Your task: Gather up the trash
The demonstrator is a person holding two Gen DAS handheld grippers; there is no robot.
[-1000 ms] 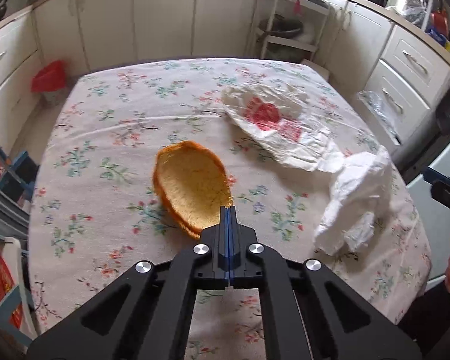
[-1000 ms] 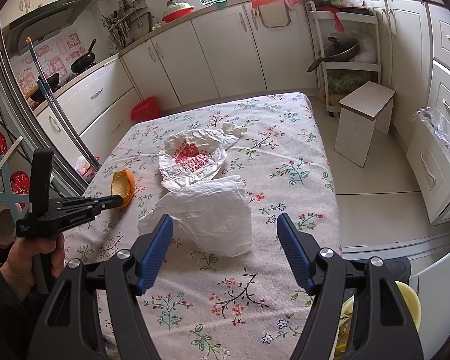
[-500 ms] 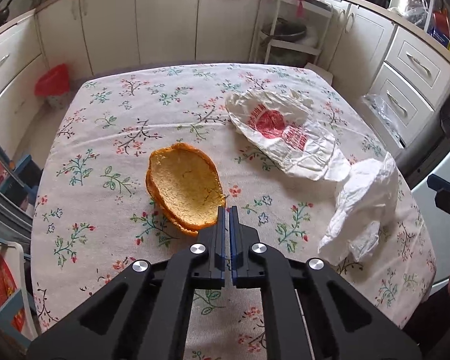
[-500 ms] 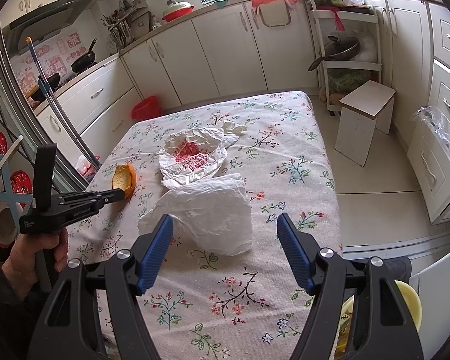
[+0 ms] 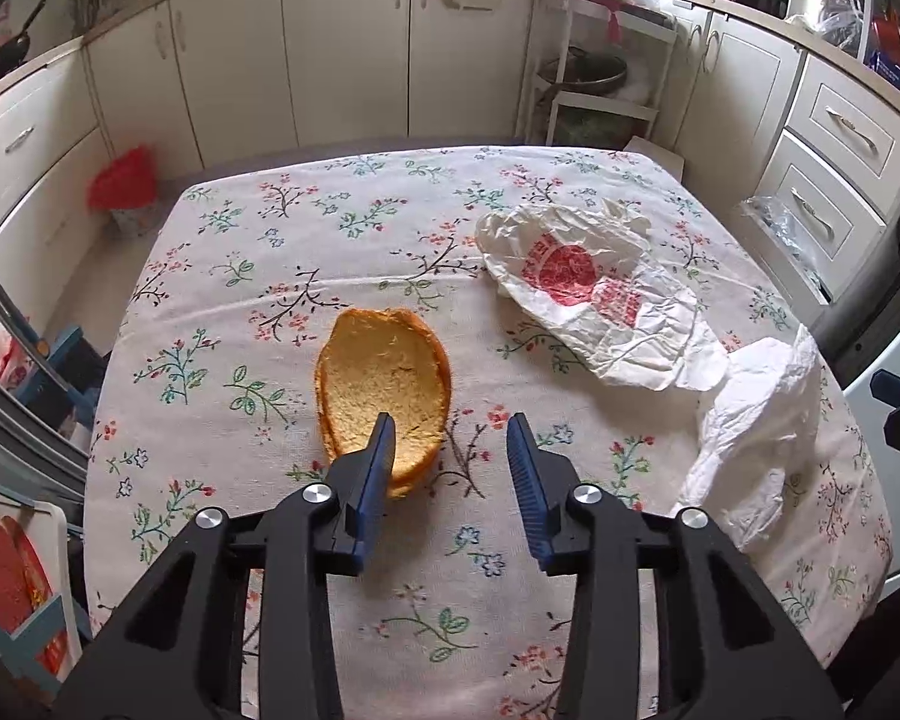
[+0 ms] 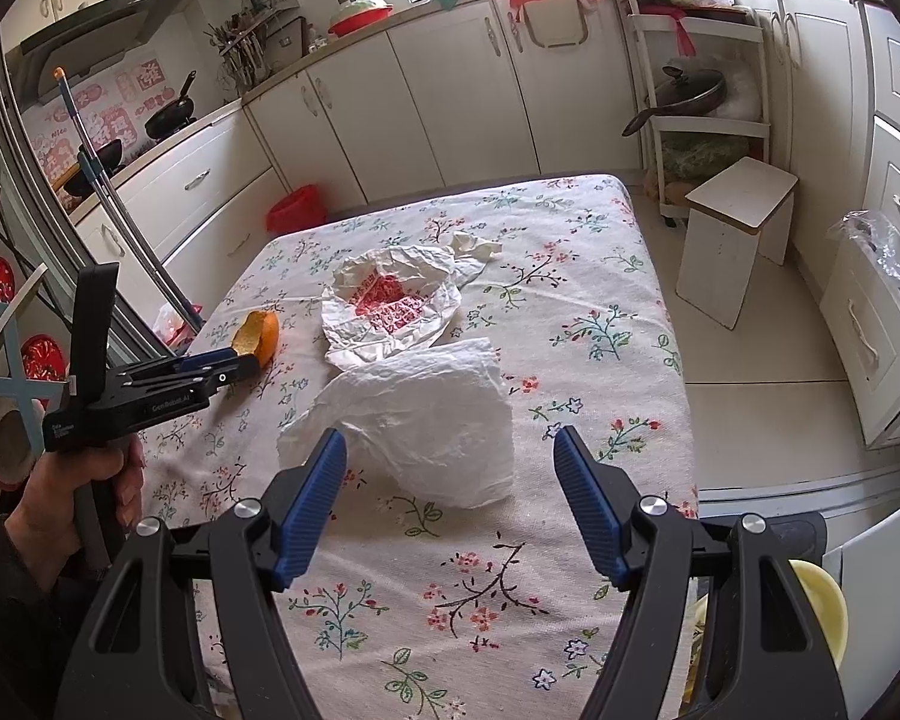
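With the left gripper (image 5: 450, 438) held wide beside the orange peel (image 5: 384, 384), the curved peel could be pushed away if only its rim is caught.

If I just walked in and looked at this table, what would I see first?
Probably the bright orange peel, lying hollow side up on the flowered tablecloth, right in front of the open left gripper. Next, the crumpled white bag with red print toward the far right of the table, and a plain white plastic bag puffed up near the table's edge, just ahead of the open right gripper.
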